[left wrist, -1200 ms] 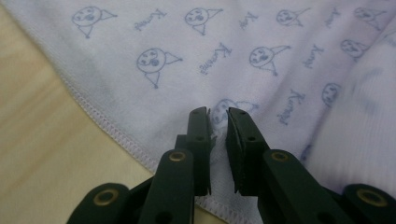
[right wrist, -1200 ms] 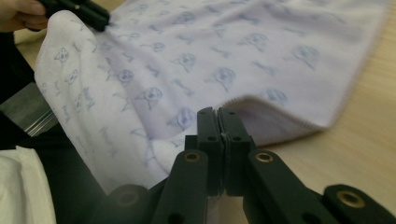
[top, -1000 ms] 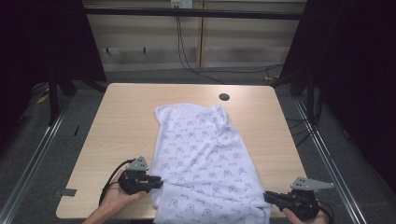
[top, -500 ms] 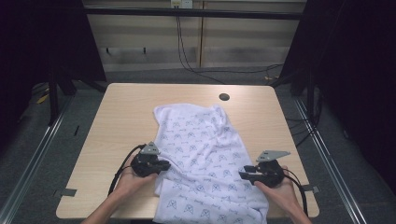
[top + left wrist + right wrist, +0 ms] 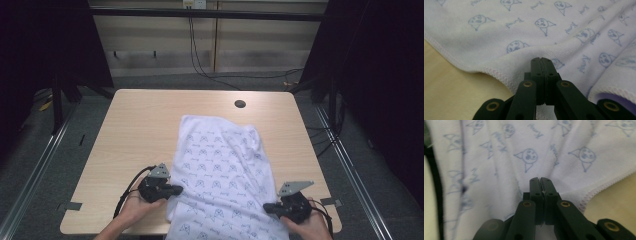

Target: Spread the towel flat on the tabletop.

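a white cloth (image 5: 222, 175) with little blue cat faces lies on the wooden table (image 5: 140, 125). it sits in the middle and near side of the table, and its near end hangs over the edge by the person. the far end is rounded and stops a bit short of a small dark hole (image 5: 240, 104) in the table top.

the left gripper (image 5: 176, 190) is at the left edge of the cloth, near the front of the table. a hand (image 5: 132, 210) holds it. in the left gripper view, its two black jaws are pressed tight together, and a fold of the cloth (image 5: 564, 47) with a stitched hem is pinched between them.

the right gripper (image 5: 268, 207) is at the right edge of the cloth, also near the front. another hand (image 5: 310, 227) holds it. in the right gripper view, its jaws are squeezed together too, with the cloth (image 5: 536, 157) bunched up between them. the stitched hem runs just beside the jaws, with bare table next to it.

the two grippers are well apart, one on each side of the cloth.
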`<state>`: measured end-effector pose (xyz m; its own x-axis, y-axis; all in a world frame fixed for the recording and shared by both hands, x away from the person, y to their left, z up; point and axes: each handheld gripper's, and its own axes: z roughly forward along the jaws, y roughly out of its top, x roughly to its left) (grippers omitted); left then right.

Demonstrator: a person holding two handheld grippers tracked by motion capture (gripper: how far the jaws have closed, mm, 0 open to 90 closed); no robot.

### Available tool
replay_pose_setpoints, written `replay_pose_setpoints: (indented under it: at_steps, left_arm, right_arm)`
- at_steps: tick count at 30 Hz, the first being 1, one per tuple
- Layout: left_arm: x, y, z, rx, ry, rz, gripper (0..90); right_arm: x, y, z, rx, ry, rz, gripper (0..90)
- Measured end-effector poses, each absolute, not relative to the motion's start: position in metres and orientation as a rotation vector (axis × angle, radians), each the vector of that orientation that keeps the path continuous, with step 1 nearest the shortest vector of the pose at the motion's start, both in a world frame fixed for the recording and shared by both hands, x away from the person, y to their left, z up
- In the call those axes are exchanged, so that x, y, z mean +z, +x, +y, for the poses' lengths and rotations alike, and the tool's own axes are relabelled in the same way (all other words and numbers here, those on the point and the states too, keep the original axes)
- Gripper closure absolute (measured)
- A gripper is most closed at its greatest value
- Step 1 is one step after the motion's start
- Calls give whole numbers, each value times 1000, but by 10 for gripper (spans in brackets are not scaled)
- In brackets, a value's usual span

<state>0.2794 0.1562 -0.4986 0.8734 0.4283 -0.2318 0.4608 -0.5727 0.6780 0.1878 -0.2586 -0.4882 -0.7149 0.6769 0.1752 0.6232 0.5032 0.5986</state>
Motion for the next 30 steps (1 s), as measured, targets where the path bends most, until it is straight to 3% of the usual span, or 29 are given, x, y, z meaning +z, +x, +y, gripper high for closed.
replay_pose_setpoints:
  at_steps: [6, 10, 13, 23, 30]
  left_arm:
    - [-495, 242, 164, -124, 2306, 565, 894]
    - [-493, 227, 182, -163, 2312, 588, 892]
    - [-488, 232, 190, -158, 2249, 594, 821]
    - [-491, 350, 167, 58, 2114, 819, 741]
    - [-501, 353, 160, 99, 2201, 801, 846]
  right_arm:
    - [-484, 164, -247, 1006, 1100, 2768, 885]
    - [-482, 171, -252, 1116, 1133, 2692, 775]
    - [-475, 183, -261, 1205, 1153, 2575, 743]
    - [-473, 301, -265, 1124, 1246, 2323, 665]
    - [-487, 367, -265, 1097, 1339, 2223, 640]
